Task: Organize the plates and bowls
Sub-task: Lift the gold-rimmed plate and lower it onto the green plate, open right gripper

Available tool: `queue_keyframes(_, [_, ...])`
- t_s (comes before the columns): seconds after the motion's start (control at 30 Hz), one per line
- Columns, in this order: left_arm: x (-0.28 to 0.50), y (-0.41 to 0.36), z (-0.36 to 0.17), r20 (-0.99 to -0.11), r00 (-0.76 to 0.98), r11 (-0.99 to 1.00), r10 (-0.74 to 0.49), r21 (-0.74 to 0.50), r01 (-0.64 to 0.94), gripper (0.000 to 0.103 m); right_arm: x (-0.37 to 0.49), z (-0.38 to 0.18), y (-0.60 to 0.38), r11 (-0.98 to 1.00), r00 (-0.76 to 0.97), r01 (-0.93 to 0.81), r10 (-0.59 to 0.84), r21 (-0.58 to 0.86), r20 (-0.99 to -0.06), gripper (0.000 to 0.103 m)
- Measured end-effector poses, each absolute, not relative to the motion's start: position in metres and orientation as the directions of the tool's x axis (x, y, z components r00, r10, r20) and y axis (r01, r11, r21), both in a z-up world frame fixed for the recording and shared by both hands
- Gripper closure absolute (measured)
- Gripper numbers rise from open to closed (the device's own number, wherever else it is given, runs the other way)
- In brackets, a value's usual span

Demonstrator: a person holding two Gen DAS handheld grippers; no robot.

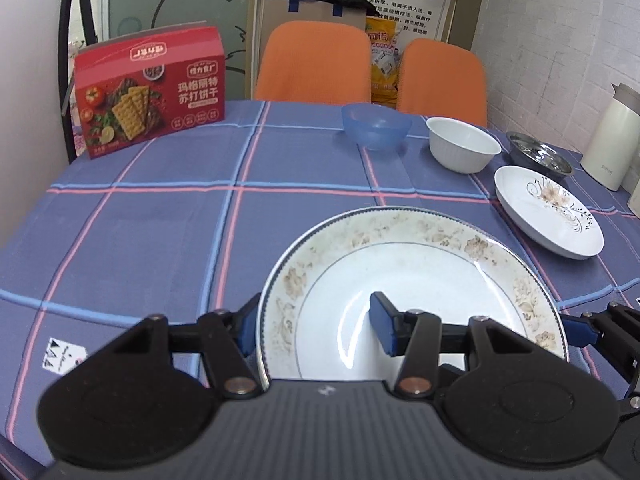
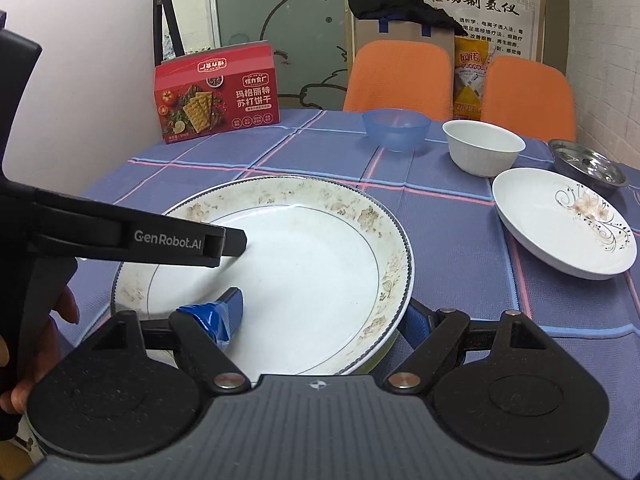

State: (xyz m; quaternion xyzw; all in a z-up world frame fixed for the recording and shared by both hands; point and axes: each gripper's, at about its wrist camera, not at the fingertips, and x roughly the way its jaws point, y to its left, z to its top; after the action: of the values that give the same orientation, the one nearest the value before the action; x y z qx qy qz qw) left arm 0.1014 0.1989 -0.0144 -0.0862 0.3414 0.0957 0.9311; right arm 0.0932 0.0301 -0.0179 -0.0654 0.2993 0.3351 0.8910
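Note:
A large white plate with a faded floral rim (image 1: 412, 240) (image 2: 320, 200) lies on the checked tablecloth, nearest to me. My left gripper (image 1: 316, 320) is open and straddles the plate's left rim, one blue pad outside and one over the plate's well. At the plate's right rim my right gripper (image 2: 320, 316) is also open, one pad inside and the other beside and below the rim. Further right lies a smaller white plate with a flower print (image 1: 548, 216) (image 2: 560, 224). Behind stand a blue translucent bowl (image 1: 376, 126) (image 2: 396, 128), a white bowl (image 1: 462, 144) (image 2: 484, 148) and a steel bowl (image 1: 540, 154) (image 2: 586, 166).
A red cracker box (image 1: 150, 88) (image 2: 216, 92) stands at the table's back left. Two orange chairs (image 1: 312, 64) are behind the table. A white kettle (image 1: 610, 136) is at the far right by the wall. A person's hand (image 2: 60, 308) holds the left gripper.

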Motion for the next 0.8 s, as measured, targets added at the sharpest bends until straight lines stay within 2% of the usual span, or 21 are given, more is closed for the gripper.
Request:
queue_keyframes(0.17, [0.102, 0.202, -0.029, -0.663, 0.745, 0.963, 0.074, -0.146, -0.225, 0.053, 0.092, -0.024, 0.028, 0.778, 0.62, -0.625, 0.541, 0.059, -0.569, 0.034])
queue_keyframes(0.23, [0.101, 0.199, -0.029, -0.642, 0.76, 0.968, 0.1, -0.113, -0.223, 0.053, 0.095, -0.027, 0.028, 0.782, 0.612, -0.621, 0.533, 0.062, -0.584, 0.035])
queue_keyframes(0.27, [0.099, 0.196, -0.027, -0.627, 0.769, 0.97, 0.121, -0.089, -0.225, 0.051, 0.095, -0.029, 0.029, 0.778, 0.603, -0.625, 0.527, 0.055, -0.599, 0.035])
queue_keyframes(0.3, [0.096, 0.194, -0.023, -0.61, 0.78, 0.971, 0.138, -0.07, -0.227, 0.042, 0.094, -0.03, 0.028, 0.774, 0.602, -0.632, 0.53, 0.05, -0.596, 0.036])
queue_keyframes(0.37, [0.092, 0.192, -0.015, -0.578, 0.801, 0.973, 0.156, -0.049, -0.225, 0.037, 0.092, -0.026, 0.022, 0.774, 0.612, -0.63, 0.545, 0.064, -0.573, 0.036])
queue_keyframes(0.6, [0.089, 0.193, 0.01, -0.53, 0.833, 0.973, 0.16, -0.06, -0.225, 0.03, 0.099, -0.006, -0.018, 0.827, 0.691, -0.553, 0.525, 0.105, -0.497, 0.036])
queue_keyframes(0.8, [0.113, 0.171, 0.012, -0.559, 0.827, 0.984, 0.057, -0.107, -0.141, 0.027, 0.121, -0.005, -0.068, 0.896, 0.754, -0.43, 0.423, 0.109, -0.502, 0.035])
